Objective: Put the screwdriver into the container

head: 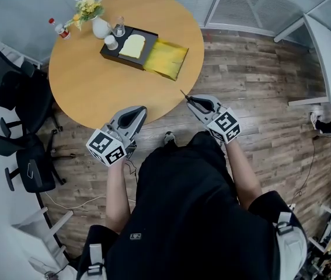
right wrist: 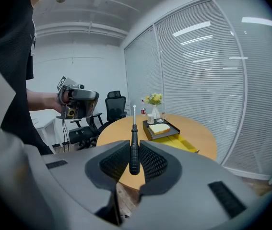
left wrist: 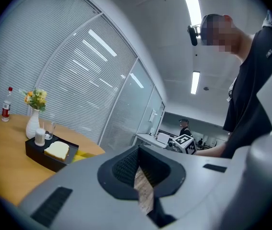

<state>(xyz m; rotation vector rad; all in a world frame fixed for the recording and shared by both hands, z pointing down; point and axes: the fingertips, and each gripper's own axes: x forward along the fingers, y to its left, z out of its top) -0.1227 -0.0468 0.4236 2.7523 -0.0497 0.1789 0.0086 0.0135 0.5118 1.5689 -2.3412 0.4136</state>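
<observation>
My right gripper [head: 195,102] is shut on a black-handled screwdriver [head: 187,98] just off the near edge of the round wooden table [head: 89,86]. In the right gripper view the screwdriver [right wrist: 134,147] stands upright between the pads, its metal shaft pointing at the table. A yellow open container [head: 166,58] lies on the far side of the table, beside a black tray [head: 114,55]; the container [right wrist: 179,143] also shows beyond the right gripper [right wrist: 134,159]. My left gripper [head: 135,116] hovers at the table's near edge. The left gripper [left wrist: 138,169] is shut with nothing in it.
On the black tray lie a pale slab [head: 133,45], a small white cup [head: 111,42] and a glass [head: 119,27]. A white vase of flowers [head: 95,22] and a red-capped bottle [head: 60,29] stand behind it. Black office chairs [head: 19,115] crowd the left side. Another person [left wrist: 184,126] stands far off.
</observation>
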